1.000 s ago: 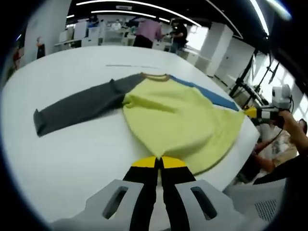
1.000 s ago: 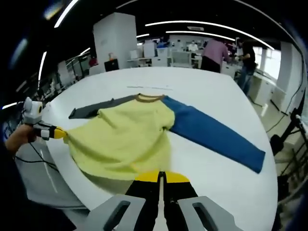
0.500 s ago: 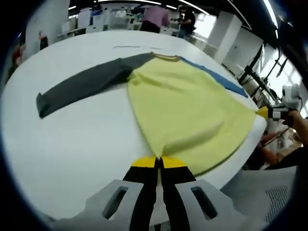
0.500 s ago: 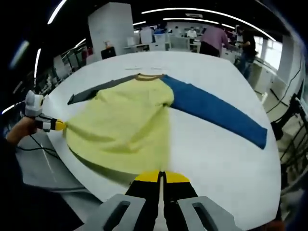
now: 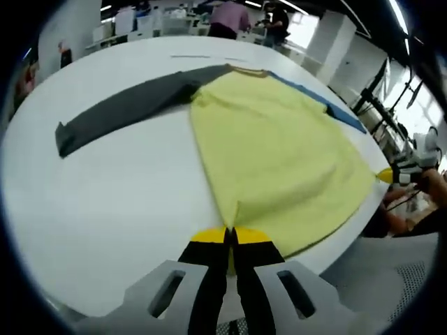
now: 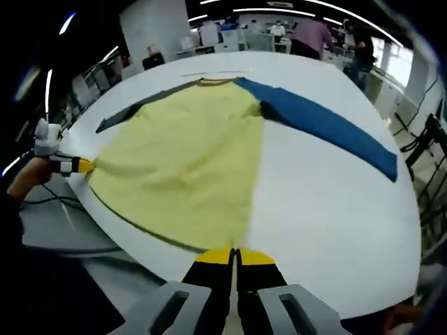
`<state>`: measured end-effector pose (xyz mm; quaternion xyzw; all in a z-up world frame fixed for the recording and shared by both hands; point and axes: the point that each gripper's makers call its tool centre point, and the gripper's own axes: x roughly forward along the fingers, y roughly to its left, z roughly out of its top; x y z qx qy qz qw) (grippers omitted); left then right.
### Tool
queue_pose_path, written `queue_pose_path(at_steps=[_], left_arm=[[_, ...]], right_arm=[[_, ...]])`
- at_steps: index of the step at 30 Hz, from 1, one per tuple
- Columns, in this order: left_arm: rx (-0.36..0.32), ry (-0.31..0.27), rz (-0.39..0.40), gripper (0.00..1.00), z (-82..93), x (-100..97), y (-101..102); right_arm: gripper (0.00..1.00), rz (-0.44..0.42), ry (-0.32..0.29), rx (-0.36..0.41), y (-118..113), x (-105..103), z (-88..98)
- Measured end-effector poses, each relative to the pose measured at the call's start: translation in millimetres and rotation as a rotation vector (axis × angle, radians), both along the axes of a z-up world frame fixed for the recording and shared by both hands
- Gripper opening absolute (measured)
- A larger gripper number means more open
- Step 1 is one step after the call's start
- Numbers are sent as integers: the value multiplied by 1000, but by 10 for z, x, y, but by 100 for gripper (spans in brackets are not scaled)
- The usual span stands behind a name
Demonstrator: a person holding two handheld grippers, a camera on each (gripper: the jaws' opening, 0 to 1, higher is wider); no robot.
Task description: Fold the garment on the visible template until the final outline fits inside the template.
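A yellow sweater [image 5: 279,153] with a grey sleeve [image 5: 122,112] and a blue sleeve [image 6: 328,125] lies spread flat on the white table [image 5: 105,209]. My left gripper [image 5: 230,234] is shut on one bottom corner of the yellow hem. My right gripper [image 6: 234,252] is shut on the other bottom corner, at the table's near edge. Each gripper also shows in the other's view, as the right gripper [image 5: 391,174] and the left gripper [image 6: 84,165], yellow-tipped and held in a hand. A thin line [image 5: 199,57] is marked on the table beyond the collar.
The table edge runs right under the hem, with floor and cables below. Tripods [image 5: 370,98] stand off the table's side. People [image 5: 230,17] stand at desks far behind the table.
The sweater's yellow body has been pulled out flatter and tauter toward the near table edge. Both cameras have dropped closer to the table, and the hem now reaches the edge.
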<state>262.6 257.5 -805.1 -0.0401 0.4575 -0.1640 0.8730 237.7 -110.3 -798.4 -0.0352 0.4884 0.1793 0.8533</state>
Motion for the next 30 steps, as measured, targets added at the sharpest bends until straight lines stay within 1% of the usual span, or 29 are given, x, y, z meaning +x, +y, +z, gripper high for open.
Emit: queue_pose_path(at_steps=[6, 9, 11, 15, 19, 21, 23, 26, 30], left_arm=[[0, -5, 3, 0, 9, -13, 13], [8, -21, -18, 1, 43, -32, 16], [17, -34, -27, 3, 72, -39, 31], [21, -40, -35, 8, 101, -64, 44], [23, -41, -46, 14, 103, -92, 8], [32, -33, -58, 15, 81, -117, -17], [42, -33, -69, 15, 70, -136, -38], [45, -33, -67, 14, 56, -154, -40], [66, -28, -74, 12, 29, -189, -33]], right_arm=[[0, -2, 12, -2, 1, -33, -36], [0, 3, 17, -3, 8, -30, -33], [0, -3, 23, 2, 15, -35, -33], [0, -25, 18, 22, 19, -19, -7], [10, -42, 18, 34, 23, 4, -10], [12, -46, 27, 35, 26, 2, -37], [11, -56, 32, 33, 23, -1, -61], [7, -82, 30, 43, 33, 9, -63], [3, -97, 25, 48, 50, 40, -64]])
